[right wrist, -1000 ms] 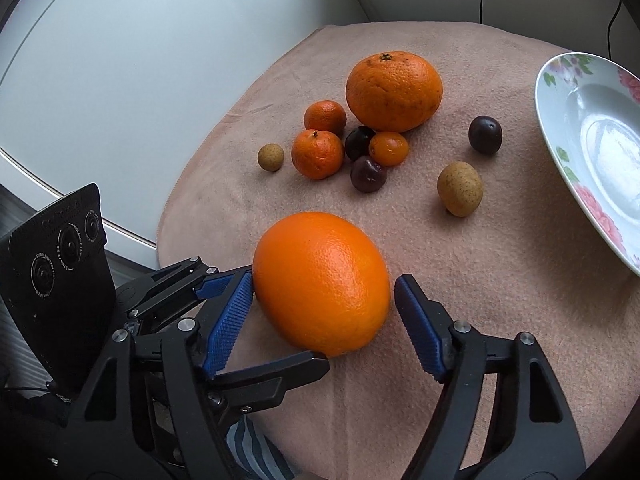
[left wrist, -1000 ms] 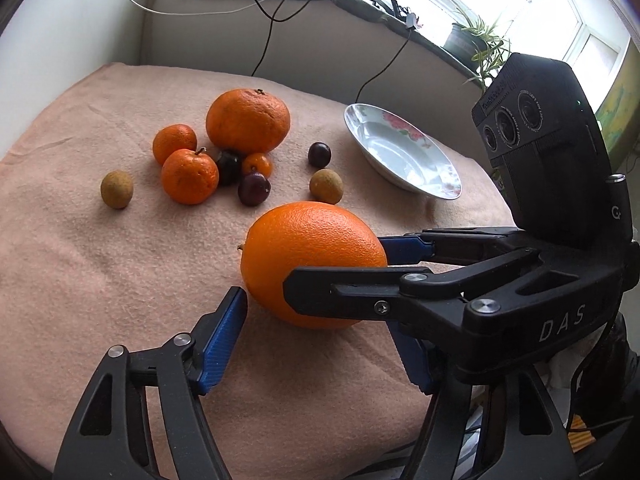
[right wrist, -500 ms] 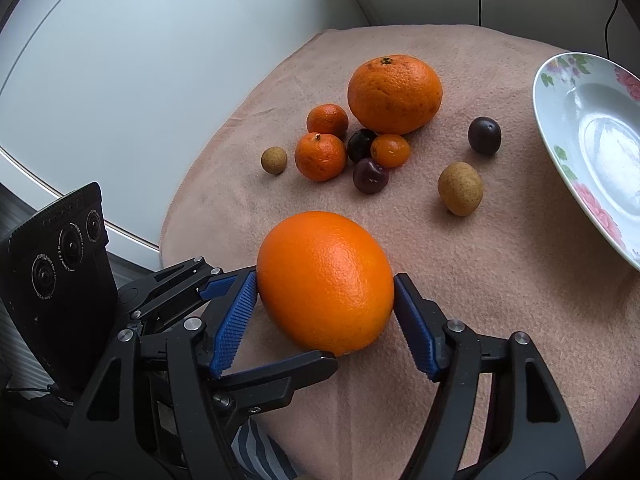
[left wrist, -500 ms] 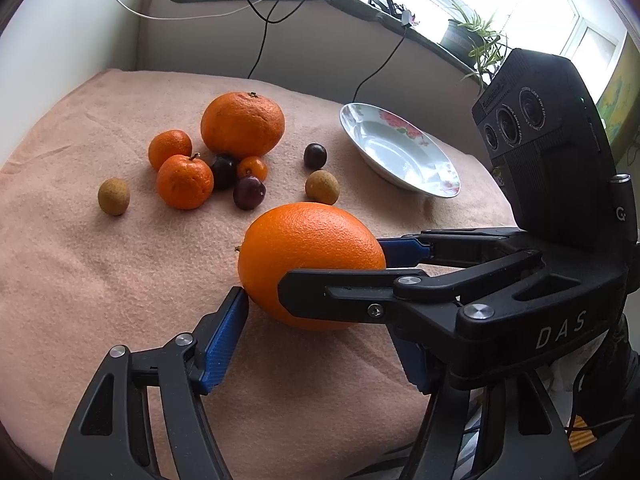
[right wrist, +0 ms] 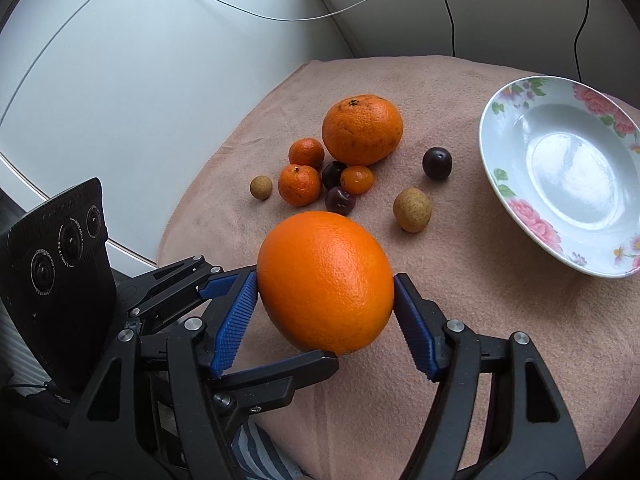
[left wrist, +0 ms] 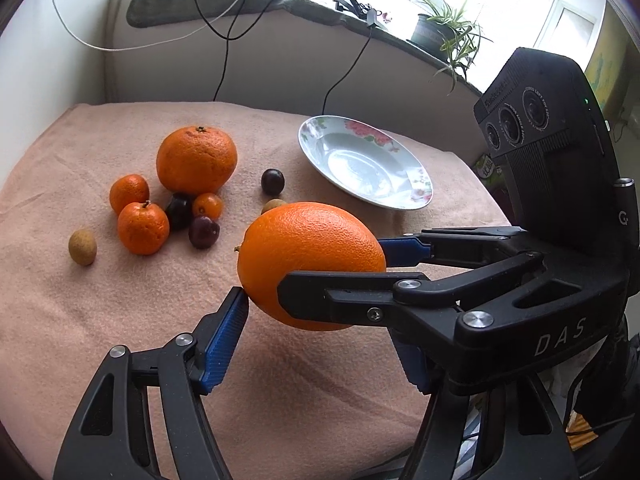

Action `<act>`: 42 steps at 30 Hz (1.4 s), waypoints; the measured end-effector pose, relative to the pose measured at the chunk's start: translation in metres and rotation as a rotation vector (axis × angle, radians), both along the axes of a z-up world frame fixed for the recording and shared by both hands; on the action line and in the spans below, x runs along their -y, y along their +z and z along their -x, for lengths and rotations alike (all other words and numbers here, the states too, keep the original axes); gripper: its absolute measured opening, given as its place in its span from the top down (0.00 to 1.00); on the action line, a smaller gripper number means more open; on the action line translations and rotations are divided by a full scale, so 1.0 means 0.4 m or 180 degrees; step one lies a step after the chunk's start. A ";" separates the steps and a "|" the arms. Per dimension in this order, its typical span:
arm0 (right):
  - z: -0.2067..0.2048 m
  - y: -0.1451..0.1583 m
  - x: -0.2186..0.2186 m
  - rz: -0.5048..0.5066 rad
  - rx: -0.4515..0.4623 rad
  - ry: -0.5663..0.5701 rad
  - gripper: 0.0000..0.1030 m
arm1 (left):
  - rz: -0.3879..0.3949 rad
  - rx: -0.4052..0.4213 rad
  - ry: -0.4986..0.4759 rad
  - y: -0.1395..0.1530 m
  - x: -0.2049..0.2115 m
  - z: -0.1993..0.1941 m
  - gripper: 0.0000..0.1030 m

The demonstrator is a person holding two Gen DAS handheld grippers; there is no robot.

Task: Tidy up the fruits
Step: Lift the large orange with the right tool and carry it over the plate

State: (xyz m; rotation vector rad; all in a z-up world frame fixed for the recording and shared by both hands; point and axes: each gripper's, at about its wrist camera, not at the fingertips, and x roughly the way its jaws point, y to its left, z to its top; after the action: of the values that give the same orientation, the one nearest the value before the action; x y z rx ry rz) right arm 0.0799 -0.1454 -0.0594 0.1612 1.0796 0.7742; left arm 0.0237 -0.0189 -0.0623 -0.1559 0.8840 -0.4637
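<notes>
Two tongs bracket one orange (right wrist: 325,282): right tongs (right wrist: 326,312) clamp it, both blue pads pressed on opposite flanks at its widest girth. Left tongs (left wrist: 316,320) also straddle it; near pad touches the lower-left side, far pad is hidden behind the right tongs, so a left grip cannot be confirmed.

Orange sits off the blanket (left wrist: 100,320), shadow underneath, in front of the fruit cluster, well short of the plate (right wrist: 496,184).

Handling, as a judgement: firm, fairly heavy for its size, pebbled rind gives decent friction, slightly compliant, not fragile. Round shape can roll out if the pads ride off-centre; hold across the equator as now.

Shape is a bit ovoid. Long axis lies near level, running left-right in the left view, stem nub (left wrist: 239,248) pointing left toward the mandarins (left wrist: 143,228). Right pads squeeze across the shorter axis.

Plate is empty; big mandarin (right wrist: 362,130), plums, longans untouched on the blanket.
</notes>
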 end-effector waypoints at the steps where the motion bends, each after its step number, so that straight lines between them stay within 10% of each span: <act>1: -0.003 0.004 0.009 -0.0005 0.0012 -0.0029 0.31 | -0.0001 0.0013 -0.0022 0.004 0.008 -0.006 0.33; 42: -0.152 0.003 0.259 -0.0111 -0.0019 -0.0743 0.31 | 0.0034 0.0032 -0.0398 0.017 0.229 -0.215 0.33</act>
State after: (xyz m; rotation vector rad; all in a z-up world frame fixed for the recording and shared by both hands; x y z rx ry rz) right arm 0.1406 -0.2490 -0.0581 0.3135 1.0321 0.5829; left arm 0.1096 -0.1104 -0.0556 -0.1085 0.8848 -0.5852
